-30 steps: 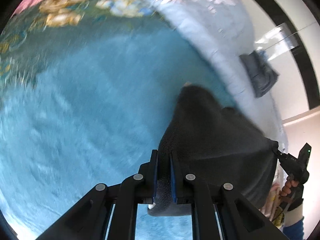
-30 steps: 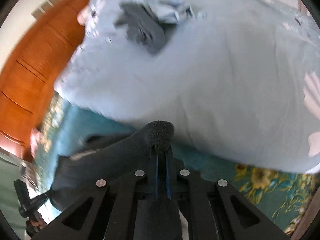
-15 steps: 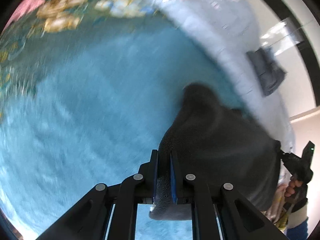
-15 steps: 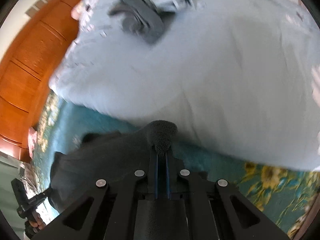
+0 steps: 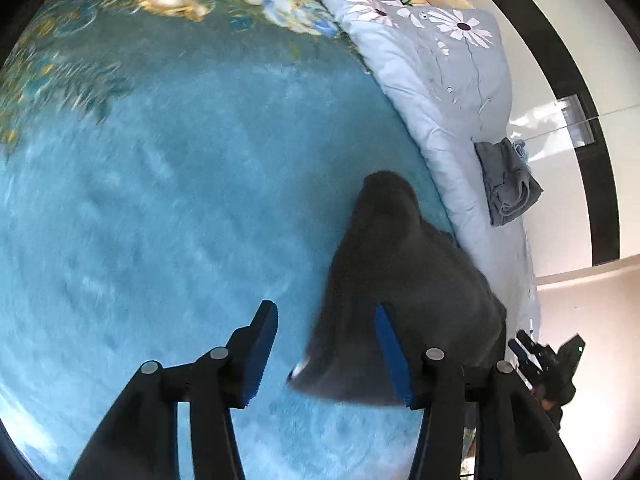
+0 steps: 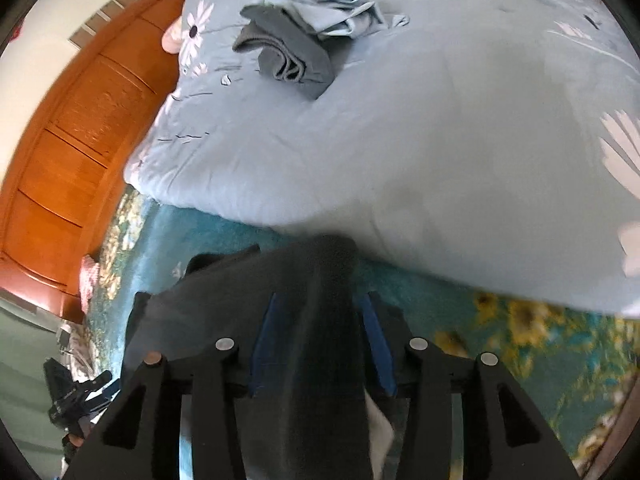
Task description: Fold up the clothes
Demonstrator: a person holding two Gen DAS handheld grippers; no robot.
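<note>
On the left, the left tool (image 5: 326, 344) has its blue-padded fingers spread wide apart and grasps nothing. The dark garment (image 5: 404, 292) lies just ahead of it on the teal blanket (image 5: 168, 200) that covers the bed. The near corner of the cloth reaches in between the fingers, but neither pad presses on it. The cloth looks blurred there, so whether it has fully settled is hard to tell.

To the right, the right tool (image 6: 316, 340) is also spread. A thick roll of the same dark garment (image 6: 256, 292) runs between its fingers, with a gap showing on each side, so it looks released rather than clamped.

Further right and beyond, a pale blue quilt (image 6: 440, 140) is heaped on the bed. On top of it sits a folded grey garment (image 6: 288, 56), with a crumpled light blue garment (image 6: 340, 16) just beside it, touching it.

As a judgement, one piece appears already folded and set aside. The dark garment seems laid down in a bunched, rough state and likely needs smoothing and more folds. The light blue garment looks not yet folded.
</note>
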